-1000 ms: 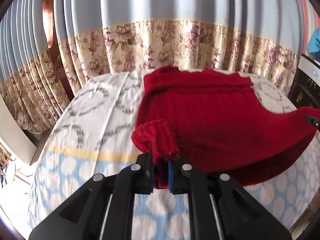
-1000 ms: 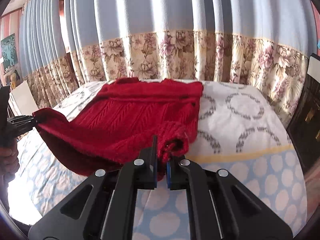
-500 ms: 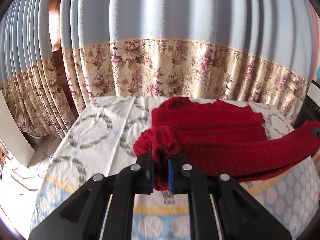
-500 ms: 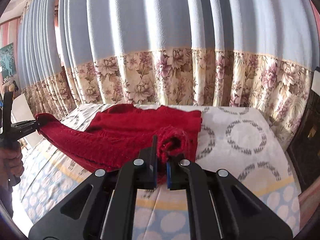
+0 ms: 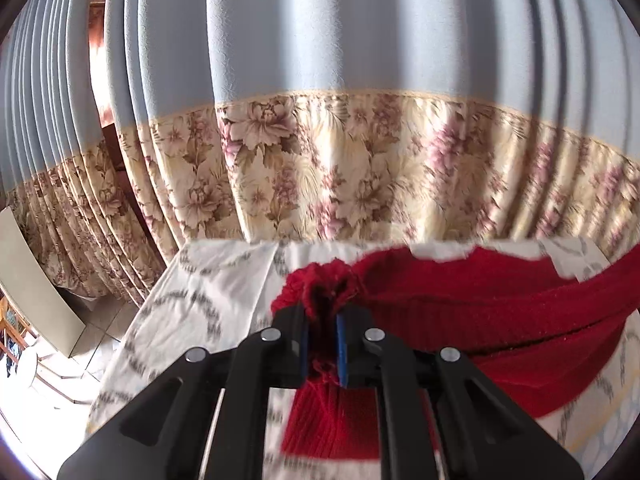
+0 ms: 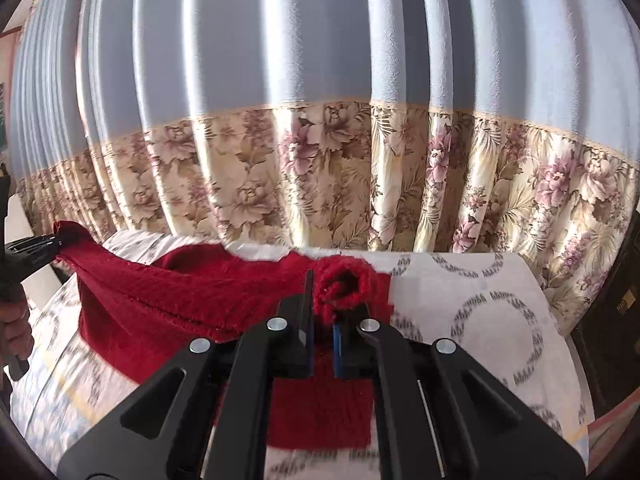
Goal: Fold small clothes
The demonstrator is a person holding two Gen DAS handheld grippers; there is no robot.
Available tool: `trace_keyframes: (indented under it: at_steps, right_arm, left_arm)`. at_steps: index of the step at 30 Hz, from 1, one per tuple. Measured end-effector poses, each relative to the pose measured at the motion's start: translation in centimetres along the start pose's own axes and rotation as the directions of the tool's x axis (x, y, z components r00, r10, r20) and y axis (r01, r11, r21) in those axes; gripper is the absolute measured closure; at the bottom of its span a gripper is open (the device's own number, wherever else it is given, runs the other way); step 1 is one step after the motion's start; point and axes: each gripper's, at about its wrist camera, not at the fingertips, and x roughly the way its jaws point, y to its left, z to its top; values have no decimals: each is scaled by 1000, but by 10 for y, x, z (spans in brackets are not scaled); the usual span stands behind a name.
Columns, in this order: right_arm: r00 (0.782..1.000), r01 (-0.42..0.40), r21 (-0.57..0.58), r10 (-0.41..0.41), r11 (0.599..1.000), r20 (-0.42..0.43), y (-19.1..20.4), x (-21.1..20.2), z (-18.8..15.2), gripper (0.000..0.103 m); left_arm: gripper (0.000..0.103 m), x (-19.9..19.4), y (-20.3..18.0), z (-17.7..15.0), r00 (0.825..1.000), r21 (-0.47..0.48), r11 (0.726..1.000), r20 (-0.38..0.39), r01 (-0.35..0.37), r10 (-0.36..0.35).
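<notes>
Now both grippers, left gripper [image 5: 322,344] and right gripper [image 6: 322,334], jaws clamped on the red sweater [image 5: 480,312], have carried its near edge forward over the far half; fold nearly closed.

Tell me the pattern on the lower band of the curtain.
Pink and beige flowers on the curtain's lower band; clearest in right wrist view.

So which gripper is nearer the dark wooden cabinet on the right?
Right. The right gripper, shut on the red knit sweater, has the dark wooden cabinet just off its right side; the left gripper holds the sweater's far end, further away.
</notes>
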Motion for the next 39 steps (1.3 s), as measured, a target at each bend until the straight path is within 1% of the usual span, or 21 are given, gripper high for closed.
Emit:
trace_keyframes:
  at_steps: [3, 7, 8, 9, 10, 12, 13, 14, 15, 17, 18, 19, 20, 23, 26, 30, 32, 33, 35, 37, 39]
  right_arm:
    - [1000, 27, 11, -27, 1000, -3, -7, 39, 17, 98]
    - [995, 66, 8, -65, 998, -73, -12, 101, 29, 98]
    - [993, 78, 4, -77, 997, -93, -13, 118, 30, 98]
    - [990, 94, 2, -93, 996, -110, -14, 137, 32, 98]
    - [984, 111, 6, -110, 994, -141, -17, 156, 33, 96]
    - [973, 118, 35, -109, 992, -204, -24, 185, 34, 95]
    - [967, 130, 63, -113, 989, -228, -30, 200, 35, 92]
    - [963, 138, 68, -117, 988, -245, -31, 209, 37, 91]
    - [956, 131, 72, -106, 989, -274, -31, 219, 39, 87]
    - [952, 108, 91, -77, 990, -295, -30, 228, 43, 73]
    - [955, 111, 75, -86, 991, -283, -27, 227, 46, 45]
    - [957, 147, 27, -136, 989, -255, -21, 225, 51, 12]
    - [957, 153, 2, -148, 988, -248, -19, 225, 55, 7]
    - [963, 174, 19, -167, 985, -210, -23, 210, 66, 8]
    - [967, 166, 0, -163, 986, -194, -20, 191, 65, 8]
    - [965, 141, -55, -149, 989, -214, -6, 170, 41, 8]
    - [968, 79, -69, -93, 995, -233, 5, 165, 27, 8]
    - [965, 49, -81, -68, 996, -252, 15, 166, 18, 8]
    - [955, 36, -134, -74, 990, -288, 32, 176, 7, 8]
    - [936, 51, -208, -120, 977, -331, 49, 194, -4, 8]
    - [910, 54, -241, -147, 969, -387, 57, 213, -12, 8]
  left_arm:
    - [92, 30, -4, 19, 1000, -4, 1000, -7, -12, 12]
    - [88, 87, -9, 41, 998, 3, 999, -53, -37, 38]
    - [82, 110, -12, 45, 996, 14, 999, -78, -52, 53]
    - [77, 121, -13, 47, 993, 21, 997, -91, -69, 70]
    - [69, 140, -14, 50, 990, 25, 994, -91, -106, 108]
    - [52, 165, -11, 55, 982, 30, 987, -100, -159, 161]
    - [41, 181, -5, 59, 978, 5, 987, -132, -160, 159]
    - [40, 191, 2, 61, 976, -21, 989, -164, -149, 144]
    - [40, 194, 7, 63, 974, -34, 988, -174, -154, 146]
    - [37, 195, 14, 68, 970, -31, 980, -155, -196, 189]
    - [37, 192, 16, 69, 968, -27, 977, -143, -210, 204]
    - [36, 187, 20, 69, 968, -29, 976, -137, -215, 210]
    - [36, 183, 23, 67, 969, -35, 977, -139, -211, 205]
    - [36, 168, 27, 60, 970, -50, 976, -128, -213, 205]
    - [36, 150, 28, 52, 974, -68, 977, -117, -202, 194]
    - [36, 129, 12, 32, 982, -51, 987, -128, -149, 142]
    - [35, 124, -7, 18, 986, -6, 995, -135, -103, 102]
    - [35, 126, -17, 12, 985, 25, 995, -146, -94, 96]
    - [35, 138, -40, -2, 978, 92, 994, -195, -63, 80]
    - [35, 151, -54, -10, 969, 135, 989, -229, -63, 93]
    - [35, 166, -66, -16, 959, 185, 980, -257, -77, 124]
